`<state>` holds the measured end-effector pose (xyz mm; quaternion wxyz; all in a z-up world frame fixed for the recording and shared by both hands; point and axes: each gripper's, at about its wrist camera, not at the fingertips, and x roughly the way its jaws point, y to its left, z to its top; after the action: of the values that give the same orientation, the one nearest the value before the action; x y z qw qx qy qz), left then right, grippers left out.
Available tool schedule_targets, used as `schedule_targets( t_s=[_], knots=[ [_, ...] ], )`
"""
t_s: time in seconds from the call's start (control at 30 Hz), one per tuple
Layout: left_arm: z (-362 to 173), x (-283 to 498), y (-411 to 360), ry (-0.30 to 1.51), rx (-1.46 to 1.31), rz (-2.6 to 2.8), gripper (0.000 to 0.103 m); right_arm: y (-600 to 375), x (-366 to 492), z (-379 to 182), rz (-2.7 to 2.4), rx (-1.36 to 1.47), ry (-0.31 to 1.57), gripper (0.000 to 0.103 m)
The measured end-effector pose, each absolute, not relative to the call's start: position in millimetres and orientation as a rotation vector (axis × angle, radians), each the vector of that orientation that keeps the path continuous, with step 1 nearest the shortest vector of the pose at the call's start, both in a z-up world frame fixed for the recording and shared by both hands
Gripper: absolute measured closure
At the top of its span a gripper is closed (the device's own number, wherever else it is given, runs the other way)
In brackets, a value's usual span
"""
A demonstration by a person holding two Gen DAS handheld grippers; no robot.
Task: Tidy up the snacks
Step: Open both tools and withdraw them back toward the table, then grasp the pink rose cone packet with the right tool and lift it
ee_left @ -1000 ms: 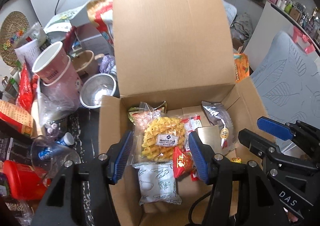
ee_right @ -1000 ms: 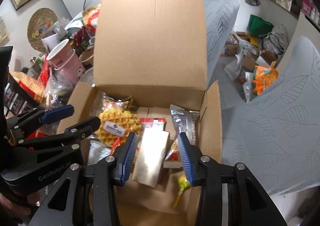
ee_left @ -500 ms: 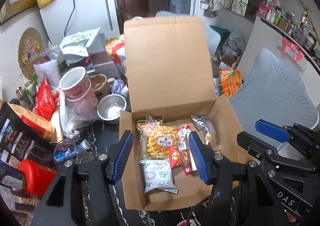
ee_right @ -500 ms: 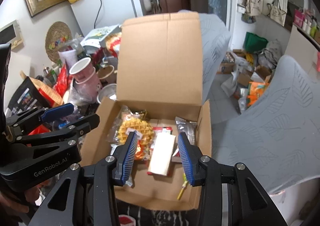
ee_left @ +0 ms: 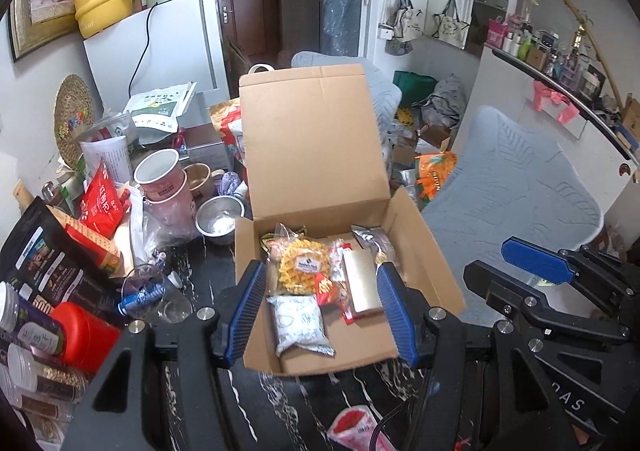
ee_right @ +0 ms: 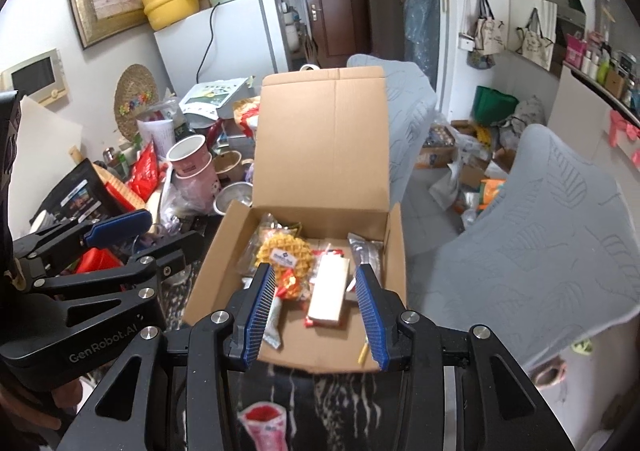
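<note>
While both sets of tongs hang over the near edge of the bench, the box sits right ahead of them with its lid flap standing straight up. It's plain brown cardboard, shallow, with a crease down the middle of the lid. Inside, the snacks lie flat in a loose pile: a round yellow waffle in a clear wrapper with a small white label, a white pouch with faint green print just in front of it, a little red packet tucked beside the waffle, a pale gold bar on top of a red wrapper, and a silver foil pack along the right wall. From the right wrist view a thin yellow stick lies in the near right corner.

Left tongs are released, nothing between the blue pads, just framing the box from above. Right tongs same deal, parted and empty. A pink-and-red packet lies on the dark marbled bench in front of the box. Left of the box the bench is crowded: stacked pink cups, a steel bowl, a red bag.
</note>
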<state>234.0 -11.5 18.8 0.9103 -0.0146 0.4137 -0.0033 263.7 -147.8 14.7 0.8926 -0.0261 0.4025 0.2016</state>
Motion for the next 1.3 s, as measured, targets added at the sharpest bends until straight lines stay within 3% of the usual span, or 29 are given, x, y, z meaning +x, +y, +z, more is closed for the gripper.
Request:
schedule_targets(
  t_s=[0.6, 0.97, 1.03, 1.3],
  knots=[
    [5, 150, -21, 0.851, -0.022, -0.092, 0.046, -172, 176, -9, 0.370, 0.011, 0.903, 0.061],
    [-38, 124, -26, 0.961, -0.009, -0.105, 0.046, -179, 143, -47, 0.352, 0.032, 0.978, 0.061],
    [-47, 119, -26, 0.980, -0.012, -0.099, 0.046, -180, 138, -54, 0.348, 0.029, 0.985, 0.052],
    [-86, 103, -17, 1.065, -0.063, -0.070, 0.046, -176, 122, -92, 0.380, 0.012, 1.041, 0.052]
  ],
)
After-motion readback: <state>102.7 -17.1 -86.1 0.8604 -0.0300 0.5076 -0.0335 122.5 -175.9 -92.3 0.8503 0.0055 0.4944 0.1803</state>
